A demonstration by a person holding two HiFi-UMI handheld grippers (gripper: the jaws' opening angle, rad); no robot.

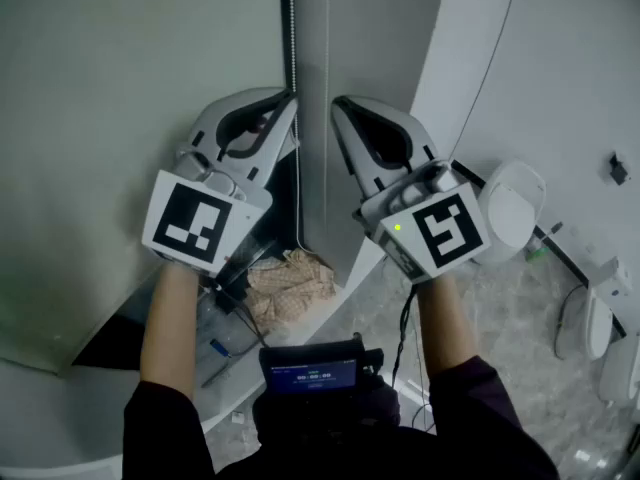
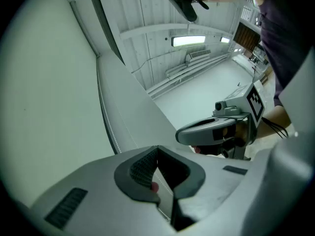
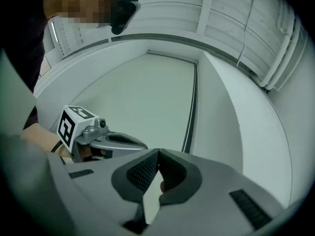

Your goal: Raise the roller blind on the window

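Observation:
The pale roller blind (image 1: pixel 120 88) covers the window on the left, and its bead chain (image 1: pixel 292 28) hangs along its right edge. My left gripper (image 1: pixel 291 98) is shut on the bead chain, its tips meeting right on the strand. In the left gripper view the jaws (image 2: pixel 157 147) are pressed together, a beaded strand (image 2: pixel 165 200) runs down from the tips, and another strand (image 2: pixel 106 119) lies against the blind (image 2: pixel 44 82). My right gripper (image 1: pixel 335 103) is level with the left, just right of the chain. It is shut (image 3: pixel 158 152) with nothing visible in it. The chain (image 3: pixel 191 112) hangs beyond it.
A white wall column (image 1: pixel 380 28) stands right of the chain. Crumpled patterned cloth (image 1: pixel 290 273) lies on the sill below. White fixtures (image 1: pixel 512 208) stand on the marble floor at the right. A dark device with a lit screen (image 1: pixel 312 373) sits at the person's chest.

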